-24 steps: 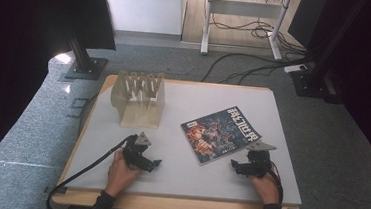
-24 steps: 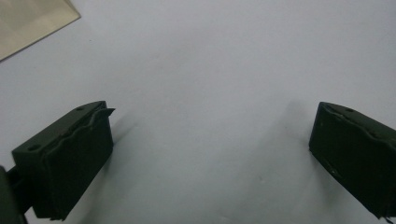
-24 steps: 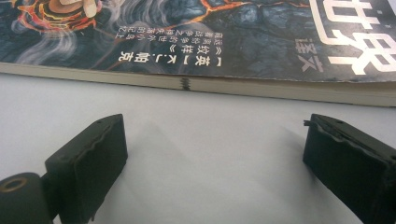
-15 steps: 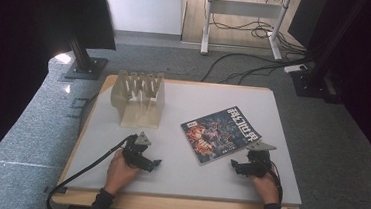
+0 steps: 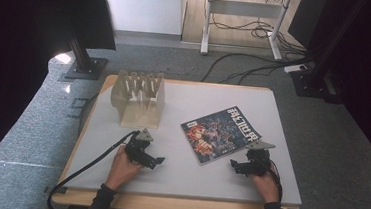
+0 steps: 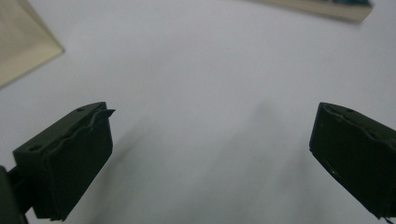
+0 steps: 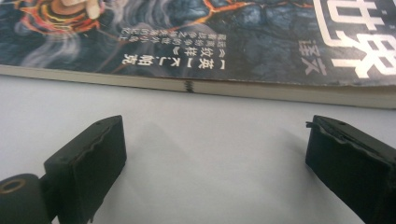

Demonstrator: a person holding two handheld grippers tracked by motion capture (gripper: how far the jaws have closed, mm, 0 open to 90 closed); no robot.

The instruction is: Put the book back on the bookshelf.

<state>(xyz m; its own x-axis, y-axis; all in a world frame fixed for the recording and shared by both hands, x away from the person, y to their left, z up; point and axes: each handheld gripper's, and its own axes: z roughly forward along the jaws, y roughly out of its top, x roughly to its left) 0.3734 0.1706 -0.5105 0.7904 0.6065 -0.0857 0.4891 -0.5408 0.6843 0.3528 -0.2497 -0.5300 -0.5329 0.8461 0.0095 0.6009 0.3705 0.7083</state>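
Note:
A magazine with a dark, colourful cover lies flat on the white table, right of centre; its spine edge runs across the right gripper view. My right gripper rests low on the table just in front of the magazine's near corner, jaws wide open with nothing between them. My left gripper sits on the table left of the magazine, also open over bare tabletop. A pale wooden slotted rack stands at the back left, its corner visible in the left gripper view.
The white tabletop has a wooden rim. A black cable trails from the left gripper off the front left edge. Dark stand bases and floor cables lie beyond the table.

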